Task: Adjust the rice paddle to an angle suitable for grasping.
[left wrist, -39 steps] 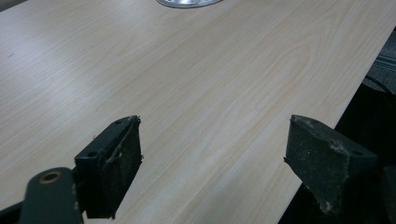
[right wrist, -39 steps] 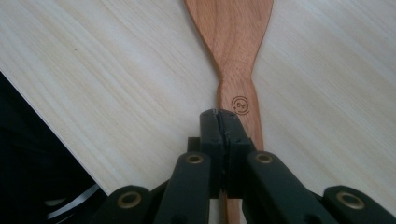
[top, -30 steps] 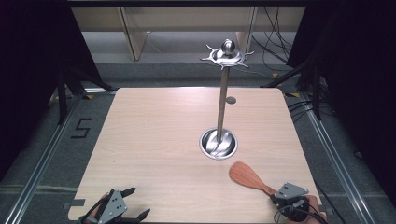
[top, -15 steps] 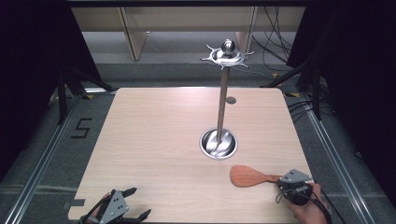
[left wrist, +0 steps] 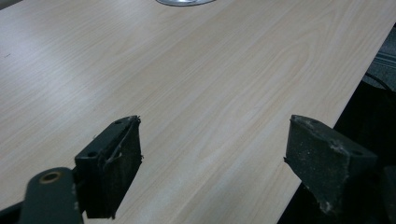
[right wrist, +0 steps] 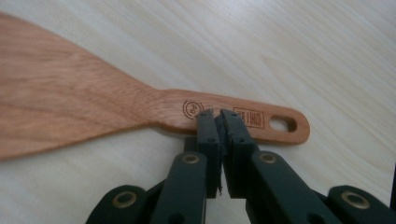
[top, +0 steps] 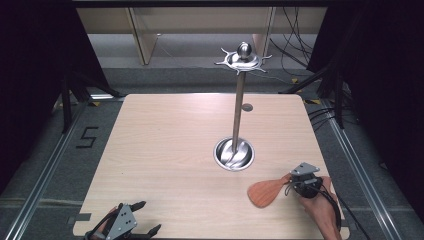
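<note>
Here, right gripper (right wrist: pixel 215 114) clenched on flat wooden spatula (right wrist: pixel 93 112) (grainy), left gripper (left wrist: pixel 212 154) released.

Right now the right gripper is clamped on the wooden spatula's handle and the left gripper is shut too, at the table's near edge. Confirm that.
One point is wrong. The left gripper is open: the left gripper view shows its jaws wide apart over bare table. The right gripper is indeed clamped on the wooden spatula handle.
</note>
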The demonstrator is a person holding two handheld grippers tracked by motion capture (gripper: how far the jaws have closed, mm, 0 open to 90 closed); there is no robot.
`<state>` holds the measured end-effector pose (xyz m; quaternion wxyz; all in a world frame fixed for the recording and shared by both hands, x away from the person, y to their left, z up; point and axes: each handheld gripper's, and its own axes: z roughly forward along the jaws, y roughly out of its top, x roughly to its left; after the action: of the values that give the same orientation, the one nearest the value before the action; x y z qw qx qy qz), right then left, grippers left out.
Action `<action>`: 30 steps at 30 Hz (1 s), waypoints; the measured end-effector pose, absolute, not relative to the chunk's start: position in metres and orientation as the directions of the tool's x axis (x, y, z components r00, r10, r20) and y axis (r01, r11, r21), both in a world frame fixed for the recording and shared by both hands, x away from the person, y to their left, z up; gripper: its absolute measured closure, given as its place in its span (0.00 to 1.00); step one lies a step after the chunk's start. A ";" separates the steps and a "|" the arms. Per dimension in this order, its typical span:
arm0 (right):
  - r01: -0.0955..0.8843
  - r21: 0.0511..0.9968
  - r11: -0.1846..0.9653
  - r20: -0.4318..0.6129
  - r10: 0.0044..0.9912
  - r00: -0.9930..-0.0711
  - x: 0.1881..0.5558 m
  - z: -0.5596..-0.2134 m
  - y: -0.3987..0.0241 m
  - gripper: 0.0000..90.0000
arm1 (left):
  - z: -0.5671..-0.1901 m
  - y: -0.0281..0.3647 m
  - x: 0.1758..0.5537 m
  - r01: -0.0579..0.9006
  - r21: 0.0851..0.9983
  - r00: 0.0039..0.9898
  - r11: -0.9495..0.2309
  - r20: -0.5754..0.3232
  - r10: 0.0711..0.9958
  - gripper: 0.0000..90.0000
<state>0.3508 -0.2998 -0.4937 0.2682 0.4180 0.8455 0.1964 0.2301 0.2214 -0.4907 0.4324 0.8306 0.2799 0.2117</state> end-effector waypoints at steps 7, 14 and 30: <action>0.606 0.545 0.580 -0.279 0.807 -0.522 0.368 -0.496 -0.289 0.98 | -0.490 0.221 0.229 0.278 0.839 0.753 -0.467 0.111 0.649 0.20; 0.599 0.535 0.596 -0.272 0.793 -0.545 0.376 -0.495 -0.275 0.97 | -0.491 0.221 0.229 0.273 0.847 0.749 -0.457 0.111 0.653 0.20; 0.636 0.550 0.541 -0.158 0.815 -0.557 0.379 -0.474 -0.262 0.78 | -0.489 0.221 0.229 0.268 0.844 0.753 -0.464 0.117 0.648 0.20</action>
<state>0.3791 -0.2622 -0.4742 0.2026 0.4247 0.8542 0.2212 0.2285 0.2209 -0.4892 0.4376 0.8275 0.2767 0.2171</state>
